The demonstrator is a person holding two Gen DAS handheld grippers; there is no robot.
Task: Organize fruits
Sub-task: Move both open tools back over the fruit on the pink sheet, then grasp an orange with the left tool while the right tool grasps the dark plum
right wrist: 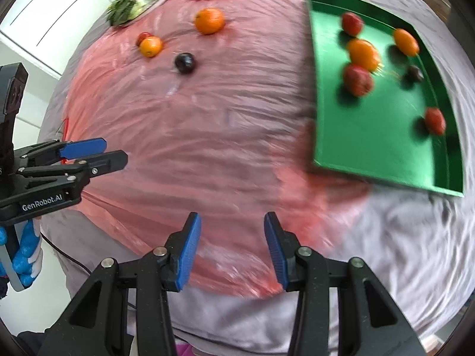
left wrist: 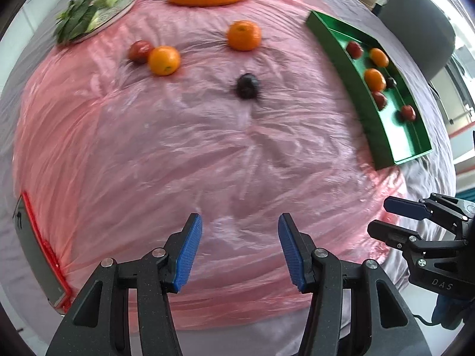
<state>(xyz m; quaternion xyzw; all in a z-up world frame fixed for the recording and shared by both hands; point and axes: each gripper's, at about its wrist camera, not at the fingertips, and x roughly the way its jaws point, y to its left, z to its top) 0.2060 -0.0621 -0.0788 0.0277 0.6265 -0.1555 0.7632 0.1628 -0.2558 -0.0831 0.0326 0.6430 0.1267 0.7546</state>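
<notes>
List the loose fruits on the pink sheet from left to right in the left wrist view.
red fruit → left orange → right orange → dark plum. The right orange and plum nearly line up, the plum only slightly farther right.

We see bright, even daylight in both views, with soft glare on the crinkled pink plastic sheet (left wrist: 184, 148). Fisheye distortion bends the rectangular green tray (right wrist: 371, 136) and darkens the frame corners. In the right wrist view, motion blur smears the fruit in the tray; small shadows sit beneath them.
</notes>
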